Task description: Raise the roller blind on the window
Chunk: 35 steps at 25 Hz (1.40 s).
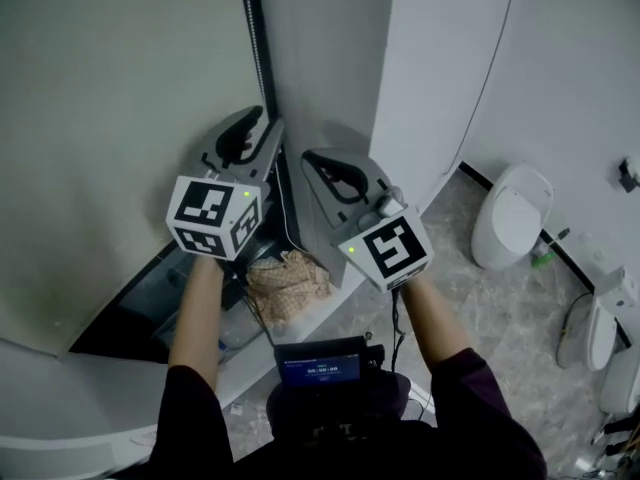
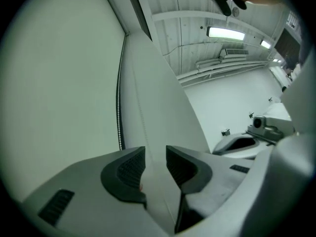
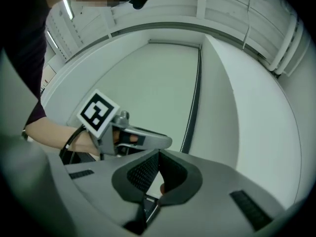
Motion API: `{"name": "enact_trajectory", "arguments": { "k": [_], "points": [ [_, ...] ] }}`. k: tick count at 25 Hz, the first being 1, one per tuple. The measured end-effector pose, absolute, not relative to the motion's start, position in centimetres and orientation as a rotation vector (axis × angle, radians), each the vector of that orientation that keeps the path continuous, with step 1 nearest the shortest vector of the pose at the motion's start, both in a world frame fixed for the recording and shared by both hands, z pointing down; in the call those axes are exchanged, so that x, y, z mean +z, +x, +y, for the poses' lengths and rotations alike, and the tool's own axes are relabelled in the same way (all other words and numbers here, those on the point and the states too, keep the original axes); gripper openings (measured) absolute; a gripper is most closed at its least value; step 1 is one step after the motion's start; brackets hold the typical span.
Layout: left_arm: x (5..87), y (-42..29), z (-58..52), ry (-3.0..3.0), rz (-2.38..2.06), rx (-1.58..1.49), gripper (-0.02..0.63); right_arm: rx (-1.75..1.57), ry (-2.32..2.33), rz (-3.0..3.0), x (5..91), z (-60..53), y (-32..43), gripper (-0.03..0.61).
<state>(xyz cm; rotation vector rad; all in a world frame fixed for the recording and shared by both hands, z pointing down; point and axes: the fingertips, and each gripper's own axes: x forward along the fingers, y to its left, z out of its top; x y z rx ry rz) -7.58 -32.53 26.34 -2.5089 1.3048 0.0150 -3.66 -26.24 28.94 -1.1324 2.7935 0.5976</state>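
Note:
The pale roller blind (image 1: 110, 118) hangs down over the window at the left. Its bead chain (image 1: 253, 38) runs down the blind's right edge. My left gripper (image 1: 262, 120) points up at that edge. In the left gripper view its jaws (image 2: 155, 154) stand apart, with only white wall showing in the gap and the chain (image 2: 119, 107) just left of them. My right gripper (image 1: 315, 158) is beside it to the right. Its tips (image 3: 159, 154) meet, and the chain (image 3: 193, 102) drops behind its right finger; I see nothing held.
A white pillar (image 1: 425, 68) rises right of the window. Below the grippers lie a beige cloth (image 1: 290, 278) on the sill and a small screen unit (image 1: 320, 366) at the person's chest. A white toilet (image 1: 510, 213) stands on the floor at the right.

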Motion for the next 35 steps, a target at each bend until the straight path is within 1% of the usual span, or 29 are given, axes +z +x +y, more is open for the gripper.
{"name": "enact_trajectory", "arguments": {
  "k": [1,2,9,10,11,12,17,23,27,30,32,33,35],
  "points": [
    [25.5,-7.4,-33.3,-2.514,1.301,0.025,0.105,0.596,-1.137,2.788,28.9,-26.2,-3.5,0.008],
    [24.7,-7.2,-34.2,-2.524,1.292,0.032,0.121,0.592,-1.142,2.785,29.0,-26.1,-3.4,0.008],
    [20.1,-5.7,-40.6,-2.63,1.282,0.007,0.121,0.591,-1.202,2.763,28.7,-26.3,-2.1,0.008],
    [19.7,-5.4,-41.1,-2.63,1.286,0.002,0.092,0.588,-1.213,2.761,28.6,-26.5,-1.6,0.008],
    [19.3,-5.2,-41.3,-2.619,1.293,-0.004,0.017,0.583,-1.222,2.762,28.5,-26.7,-1.1,0.006],
    [19.1,-5.0,-41.4,-2.602,1.3,-0.014,0.012,0.574,-1.23,2.764,28.4,-26.9,-0.6,0.008],
    [19.4,-4.6,-40.7,-2.519,1.295,-0.113,0.011,0.576,-1.241,2.755,27.9,-27.8,0.5,0.006],
    [21.1,-6.3,-37.5,-2.485,1.287,-0.004,0.011,0.599,-1.209,2.748,27.6,-29.0,-1.5,0.006],
    [20.5,-6.6,-34.2,-2.372,1.275,-0.031,0.011,0.534,-1.156,2.74,23.7,-30.1,-2.6,0.008],
    [21.8,-7.0,-32.8,-2.332,1.281,-0.058,0.011,0.499,-1.051,2.765,20.5,-30.3,-3.5,0.009],
    [23.3,-7.3,-32.3,-2.334,1.287,-0.084,0.011,0.542,-1.021,2.781,18.2,-30.4,-4.5,0.011],
    [24.2,-7.5,-32.2,-2.334,1.288,-0.107,0.011,0.566,-1.008,2.788,17.2,-30.6,-5.1,0.021],
    [26.7,-7.4,-31.9,-2.345,1.28,-0.159,0.011,0.573,-0.974,2.817,16.0,-30.9,-6.3,0.078]
  ]
}}
